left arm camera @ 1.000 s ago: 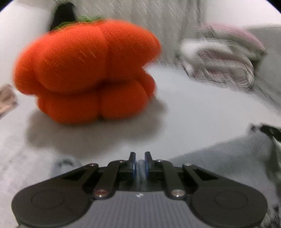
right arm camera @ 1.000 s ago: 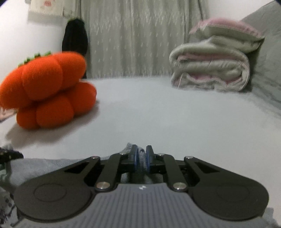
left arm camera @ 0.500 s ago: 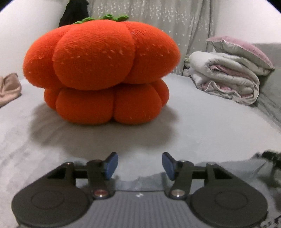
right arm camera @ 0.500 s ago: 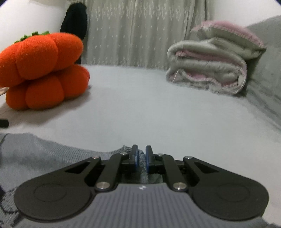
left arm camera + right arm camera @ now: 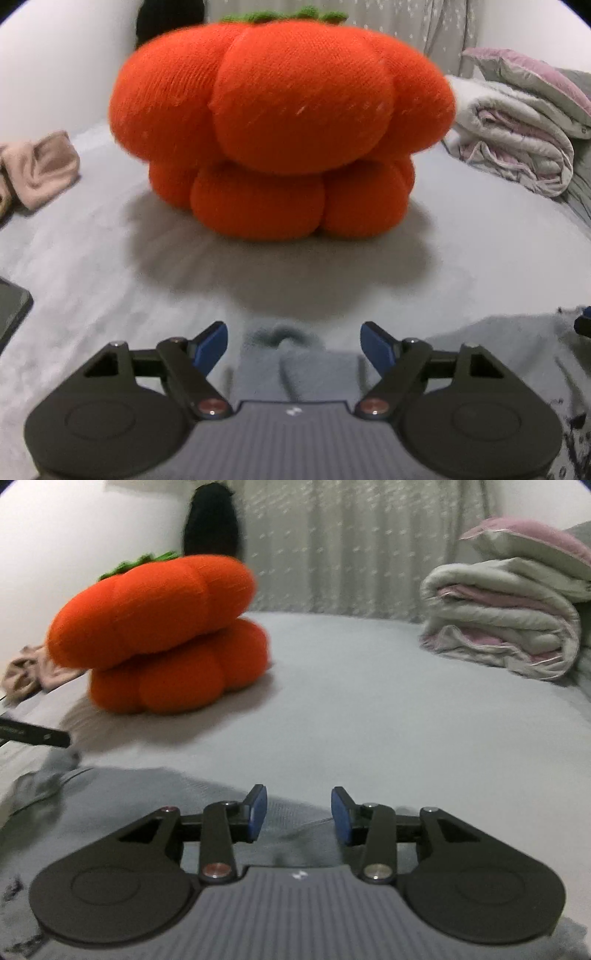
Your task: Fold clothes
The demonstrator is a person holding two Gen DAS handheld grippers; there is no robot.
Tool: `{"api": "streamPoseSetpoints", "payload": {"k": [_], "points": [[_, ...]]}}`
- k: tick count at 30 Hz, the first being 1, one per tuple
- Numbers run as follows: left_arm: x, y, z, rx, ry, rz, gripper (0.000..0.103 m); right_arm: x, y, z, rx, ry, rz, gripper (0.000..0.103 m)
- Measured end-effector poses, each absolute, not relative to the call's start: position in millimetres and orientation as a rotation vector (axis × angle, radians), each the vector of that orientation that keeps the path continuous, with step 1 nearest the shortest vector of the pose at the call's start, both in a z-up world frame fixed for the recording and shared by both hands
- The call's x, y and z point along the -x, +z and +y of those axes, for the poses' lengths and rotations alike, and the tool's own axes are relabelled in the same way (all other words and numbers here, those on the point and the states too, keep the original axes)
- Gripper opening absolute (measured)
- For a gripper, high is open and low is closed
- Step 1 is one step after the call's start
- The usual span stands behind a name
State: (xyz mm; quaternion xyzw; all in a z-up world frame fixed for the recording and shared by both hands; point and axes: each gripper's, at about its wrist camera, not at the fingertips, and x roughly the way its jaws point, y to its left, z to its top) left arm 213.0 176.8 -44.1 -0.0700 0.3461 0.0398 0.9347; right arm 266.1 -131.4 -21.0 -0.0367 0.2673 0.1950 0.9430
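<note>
- Left wrist view: the left gripper has its jaws wide apart, with nothing between the blue pads.
- A grey knit lies on the bed right under and just ahead of the jaws; a bunched, rounded edge of it sits in the gap, a little ahead of the pads. I cannot tell whether the pads brush the cloth.
- More of the knit runs off to the right of the jaws, flat on the bed. A dark tip at the right edge may be the other gripper; too little shows to be sure.
- Well ahead of the jaws stands an orange pumpkin cushion; far left lies a pink cloth, far right a rolled quilt.
- Right wrist view: the right gripper is also spread, somewhat less wide, and holds nothing.
- The knit lies under the jaws and stretches to their left, its far edge just ahead of the pads. It looks mostly flat, with a rumpled bit at the far left.
- Progress, as a judgement: the knit rests on the bed with both grippers released over its far edge. That would fit a fold just laid down as well as a garment spread out for folding; how many layers lie there, the views do not show. No neat finished stack is visible.
</note>
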Motion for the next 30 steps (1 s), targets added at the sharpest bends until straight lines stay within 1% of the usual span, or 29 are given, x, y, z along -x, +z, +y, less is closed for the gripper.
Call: {"api": "streamPoseSetpoints", "payload": {"k": [5, 9, 10, 11, 12, 14, 15, 16, 17, 18, 22, 25, 30], "points": [[-213.9, -57.2, 200.2, 0.246, 0.034, 0.721, 0.079, -282.1, -12.6, -92.3, 0.104, 0.547, 0.611, 0.043], [-214.4, -68.0, 217.0, 0.335, -0.012, 0.718, 0.074, -305.9, -15.5, -56.8, 0.204, 0.640, 0.683, 0.045], [-213.8, -68.7, 218.9, 0.346, -0.016, 0.712, 0.069, -312.0, -17.4, -47.1, 0.239, 0.652, 0.699, 0.045], [-213.7, -69.8, 220.5, 0.359, -0.020, 0.706, 0.060, -318.4, -20.0, -39.3, 0.264, 0.673, 0.718, 0.045], [-213.7, -71.1, 222.2, 0.374, -0.023, 0.700, 0.055, -323.4, -22.7, -33.8, 0.274, 0.691, 0.736, 0.045], [-211.2, -68.5, 222.1, 0.375, -0.039, 0.679, 0.032, -331.8, -28.3, -24.6, 0.287, 0.725, 0.776, 0.045], [-209.8, -66.9, 221.8, 0.375, -0.047, 0.668, 0.026, -332.6, -31.5, -21.7, 0.303, 0.726, 0.784, 0.045], [-208.4, -65.3, 221.6, 0.374, -0.055, 0.657, 0.017, -333.1, -34.8, -19.0, 0.319, 0.726, 0.792, 0.036], [-207.1, -63.7, 221.4, 0.373, -0.063, 0.646, 0.014, -329.3, -34.9, -18.7, 0.330, 0.721, 0.775, 0.012], [-205.7, -62.1, 221.1, 0.373, -0.071, 0.635, 0.013, -324.9, -34.7, -18.7, 0.341, 0.715, 0.755, 0.003], [-195.7, -51.5, 219.4, 0.352, -0.129, 0.583, 0.012, -301.0, -25.2, -25.6, 0.355, 0.685, 0.647, 0.004], [-182.7, -39.2, 215.3, 0.286, -0.184, 0.547, 0.012, -274.3, -15.7, -36.1, 0.370, 0.666, 0.590, 0.004], [-164.0, -24.3, 212.0, 0.253, -0.369, 0.494, 0.012, -234.3, -19.6, -48.4, 0.375, 0.662, 0.608, 0.004]]}}
